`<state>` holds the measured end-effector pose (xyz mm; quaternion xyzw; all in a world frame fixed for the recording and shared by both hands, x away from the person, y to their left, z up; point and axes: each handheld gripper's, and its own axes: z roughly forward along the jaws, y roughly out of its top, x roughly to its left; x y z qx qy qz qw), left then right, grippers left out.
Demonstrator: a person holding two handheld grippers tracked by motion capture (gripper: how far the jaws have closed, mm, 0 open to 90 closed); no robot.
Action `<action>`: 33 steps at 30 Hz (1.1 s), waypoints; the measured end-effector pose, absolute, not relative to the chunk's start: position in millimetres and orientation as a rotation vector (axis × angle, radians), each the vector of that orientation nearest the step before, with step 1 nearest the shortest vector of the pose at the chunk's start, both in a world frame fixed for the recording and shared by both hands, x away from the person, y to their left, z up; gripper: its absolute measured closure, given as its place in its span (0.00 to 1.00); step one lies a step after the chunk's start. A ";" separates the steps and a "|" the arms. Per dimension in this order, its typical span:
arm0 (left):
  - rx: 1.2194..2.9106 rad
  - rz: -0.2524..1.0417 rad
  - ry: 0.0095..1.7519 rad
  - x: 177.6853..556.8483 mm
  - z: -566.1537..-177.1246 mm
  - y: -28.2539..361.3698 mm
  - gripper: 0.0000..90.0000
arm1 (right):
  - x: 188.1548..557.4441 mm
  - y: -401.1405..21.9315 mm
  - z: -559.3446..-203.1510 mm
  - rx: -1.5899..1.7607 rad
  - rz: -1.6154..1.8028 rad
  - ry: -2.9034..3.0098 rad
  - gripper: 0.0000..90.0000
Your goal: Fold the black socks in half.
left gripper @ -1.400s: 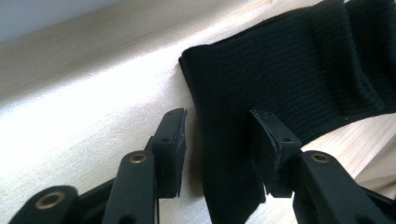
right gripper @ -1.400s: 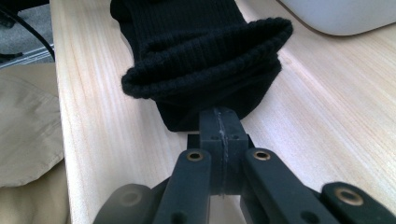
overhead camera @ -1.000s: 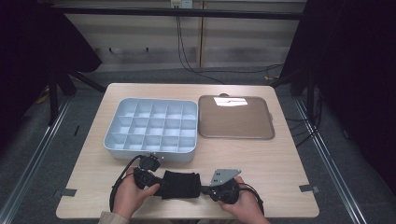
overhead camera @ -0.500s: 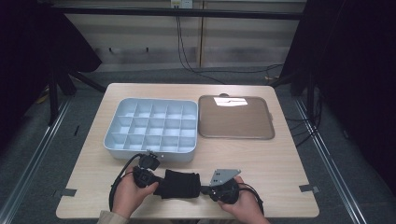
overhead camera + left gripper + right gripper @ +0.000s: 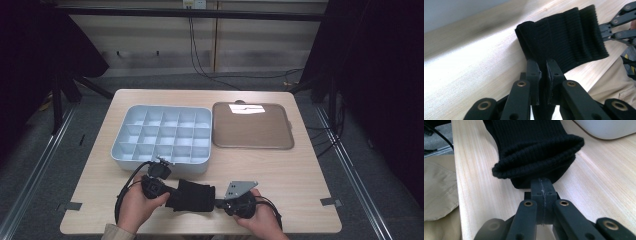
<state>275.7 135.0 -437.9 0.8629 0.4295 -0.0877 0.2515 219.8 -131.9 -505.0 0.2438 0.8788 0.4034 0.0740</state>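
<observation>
A black ribbed sock [image 5: 192, 196] lies folded on the wooden table [image 5: 300, 175] near its front edge, stretched between both grippers. My left gripper [image 5: 172, 192] grips the sock's left end. Its jaws have just been closing and now pinch a fold of the black sock [image 5: 569, 37] at the left gripper [image 5: 543, 72]. My right gripper [image 5: 220, 203] is at the sock's right end. In its own view the right gripper [image 5: 541, 186] is pressed tight on the lower layer under the rolled cuff of the sock [image 5: 531, 145].
A pale blue compartment box [image 5: 160, 162] stands just behind the hands. A brown tray [image 5: 250, 132] with a bright white patch sits to its right. Beige clothing [image 5: 439, 190] lies past the table's front edge.
The left hand has shifted slightly at the sock's left end. The right hand and the sock have kept their place.
</observation>
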 end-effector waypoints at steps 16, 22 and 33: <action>2.397 -0.218 1.128 274.8 -424.7 119.6 0.91 | 219.8 -131.5 -505.0 0.730 1.209 2.641 1.00; 2.402 -0.225 1.116 274.8 -423.3 116.3 0.91 | 219.6 -131.1 -505.0 0.731 1.210 2.640 1.00; 2.409 -0.219 1.100 275.1 -419.6 111.5 0.91 | 220.0 -129.8 -505.5 0.730 1.217 2.640 1.00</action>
